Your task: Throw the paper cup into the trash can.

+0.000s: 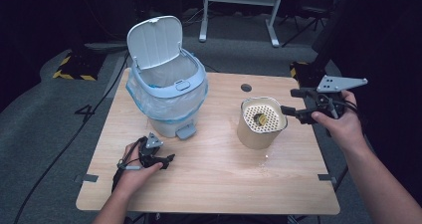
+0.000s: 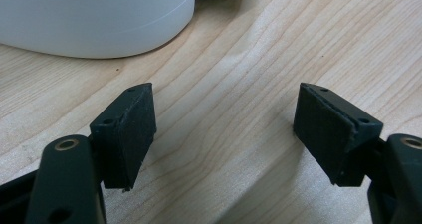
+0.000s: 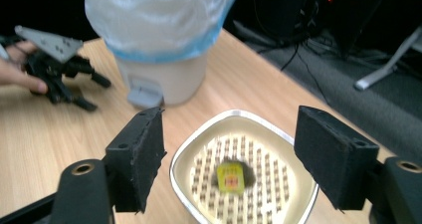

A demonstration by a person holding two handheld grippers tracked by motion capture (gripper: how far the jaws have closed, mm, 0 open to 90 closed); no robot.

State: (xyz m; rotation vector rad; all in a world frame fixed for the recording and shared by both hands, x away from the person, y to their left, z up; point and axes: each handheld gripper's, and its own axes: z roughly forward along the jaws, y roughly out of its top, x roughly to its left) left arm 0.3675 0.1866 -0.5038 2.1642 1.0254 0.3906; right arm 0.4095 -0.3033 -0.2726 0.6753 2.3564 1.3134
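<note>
A pale pedal bin [image 1: 166, 97] lined with a clear bag stands at the back left of the table, its lid up. Right of it is a beige canister [image 1: 261, 122] with a perforated white insert; a small yellow piece [image 1: 261, 119] lies on that insert. My right gripper [image 1: 288, 101] hovers at the canister's right rim, open, with nothing between its pads. In the right gripper view the canister [image 3: 199, 149] and the yellow piece [image 3: 230, 176] lie just beyond the spread jaws. My left gripper [image 1: 170, 161] rests low over the table in front of the bin, open and empty.
The wooden table [image 1: 214, 184] has bare room across its front and middle. The bin's foot pedal [image 1: 185, 131] juts toward the left gripper. A dark round hole [image 1: 246, 87] sits near the table's far edge. Cables and a desk frame [image 1: 241, 5] stand on the floor beyond.
</note>
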